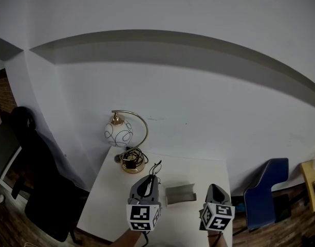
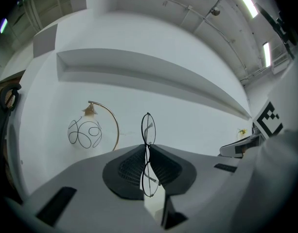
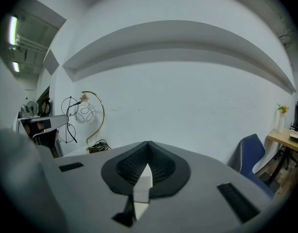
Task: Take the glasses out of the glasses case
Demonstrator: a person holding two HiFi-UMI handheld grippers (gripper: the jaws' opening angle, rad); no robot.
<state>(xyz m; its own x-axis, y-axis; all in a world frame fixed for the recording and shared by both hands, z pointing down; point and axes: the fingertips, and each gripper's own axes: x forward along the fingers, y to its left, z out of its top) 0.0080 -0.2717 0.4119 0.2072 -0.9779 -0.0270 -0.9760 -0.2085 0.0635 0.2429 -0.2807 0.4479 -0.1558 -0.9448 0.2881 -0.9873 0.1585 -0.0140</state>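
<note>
Thin black wire-rimmed glasses (image 2: 148,130) stand on edge, pinched at the bridge between the pads of my left gripper (image 2: 148,148); one round lens shows above the jaws, the other below. In the head view the left gripper (image 1: 151,177) holds the glasses (image 1: 156,166) above the white table (image 1: 103,202), just left of the open grey glasses case (image 1: 180,193). My right gripper (image 1: 214,187) hovers right of the case, its jaws meeting at the tips with nothing between them (image 3: 148,143). The right gripper view shows the glasses (image 3: 68,118) at far left.
A globe lamp on a brass arc (image 1: 119,132) with a coiled black cable (image 1: 133,159) stands at the table's back left corner. A blue chair (image 1: 268,190) is to the right of the table, a black office chair (image 1: 40,181) to the left. A white wall rises behind.
</note>
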